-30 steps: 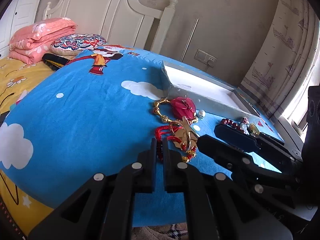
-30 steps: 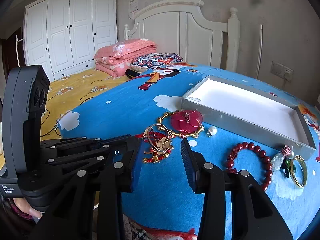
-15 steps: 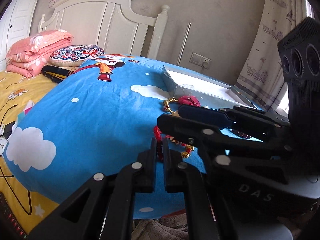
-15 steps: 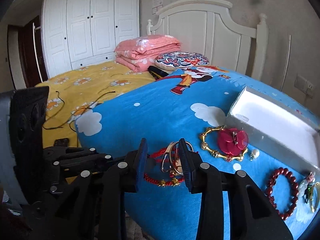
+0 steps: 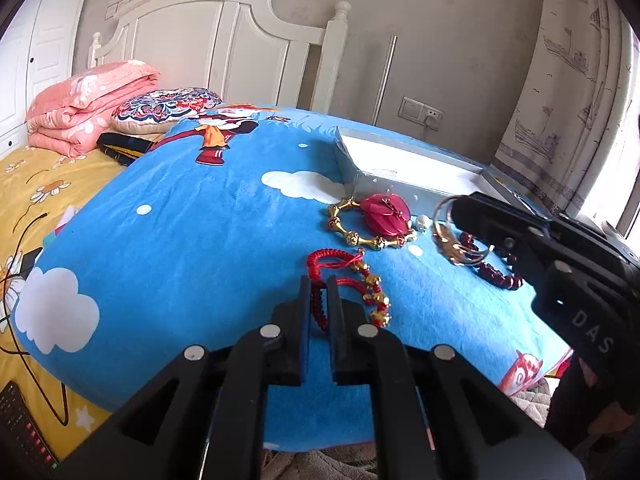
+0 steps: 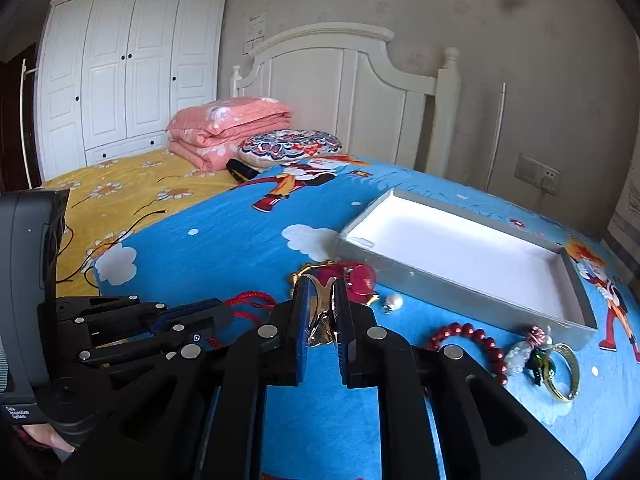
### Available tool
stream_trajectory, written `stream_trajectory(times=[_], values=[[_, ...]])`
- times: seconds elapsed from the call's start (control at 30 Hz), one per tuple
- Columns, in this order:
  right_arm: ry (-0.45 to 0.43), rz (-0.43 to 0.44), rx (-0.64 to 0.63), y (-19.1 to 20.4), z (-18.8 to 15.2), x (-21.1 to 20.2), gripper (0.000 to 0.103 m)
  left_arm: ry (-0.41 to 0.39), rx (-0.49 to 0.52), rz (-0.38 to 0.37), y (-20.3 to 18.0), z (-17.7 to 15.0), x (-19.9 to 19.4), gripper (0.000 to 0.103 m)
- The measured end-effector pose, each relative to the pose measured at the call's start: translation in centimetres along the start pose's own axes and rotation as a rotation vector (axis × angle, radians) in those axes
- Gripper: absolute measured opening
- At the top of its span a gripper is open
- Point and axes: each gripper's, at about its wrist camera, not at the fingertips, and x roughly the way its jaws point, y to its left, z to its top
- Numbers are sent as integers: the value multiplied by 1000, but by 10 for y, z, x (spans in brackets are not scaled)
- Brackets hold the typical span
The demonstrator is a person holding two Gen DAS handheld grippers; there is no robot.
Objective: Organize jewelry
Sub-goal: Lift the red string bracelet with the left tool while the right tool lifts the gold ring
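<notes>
My left gripper [image 5: 319,294] is shut on the red cord bracelet [image 5: 340,268] with gold beads, which lies on the blue blanket. My right gripper [image 6: 320,300] is shut on a gold-and-silver bangle [image 6: 322,320], held above the blanket; the bangle shows in the left wrist view [image 5: 452,240] too. A grey tray [image 6: 460,280] with a white inside sits at the right. In front of it lie a gold bamboo bangle [image 5: 360,236] with a red flat piece [image 5: 386,210], a pearl [image 6: 394,300], a dark red bead bracelet [image 6: 464,336] and a gold ring with charms [image 6: 560,372].
A folded pink quilt [image 6: 228,128] and a patterned cushion [image 6: 290,146] lie by the white headboard [image 6: 344,92]. A yellow sheet [image 6: 120,188] with black cables covers the left side. The blanket's front edge drops off just under both grippers.
My right gripper has closed on the gold-and-silver bangle and lifted it away to the right, off the red cord bracelet. My left gripper has stayed shut on the red cord.
</notes>
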Motion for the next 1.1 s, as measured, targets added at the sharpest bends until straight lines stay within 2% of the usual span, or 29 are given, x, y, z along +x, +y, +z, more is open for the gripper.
stream_trajectory(times=[0.07,0.13,0.17,0.2,0.23,0.33,0.57,0.7,1.1], values=[[-7,-13,28,-13,-4,-6,12,4,-4,12,-7,5,6,24],[-9,-19,53,-26,-8,-12,12,9,0,23,-16,8,11,32],[-13,-23,63,-31,-10,-15,12,12,12,43,-21,9,14,27],[-17,-26,71,-36,-12,-18,12,13,20,71,-24,8,16,11],[-23,-28,80,-40,-14,-22,12,14,21,86,-28,8,17,5],[-47,-37,103,-53,-17,-33,12,2,32,77,-40,8,13,5],[-85,-85,152,-84,-31,-63,12,-76,171,28,-105,18,-9,5],[-98,-116,176,-97,-38,-77,12,-111,200,10,-130,23,-21,5],[-130,-183,148,-90,-39,-96,12,-196,184,44,-147,18,-51,5]])
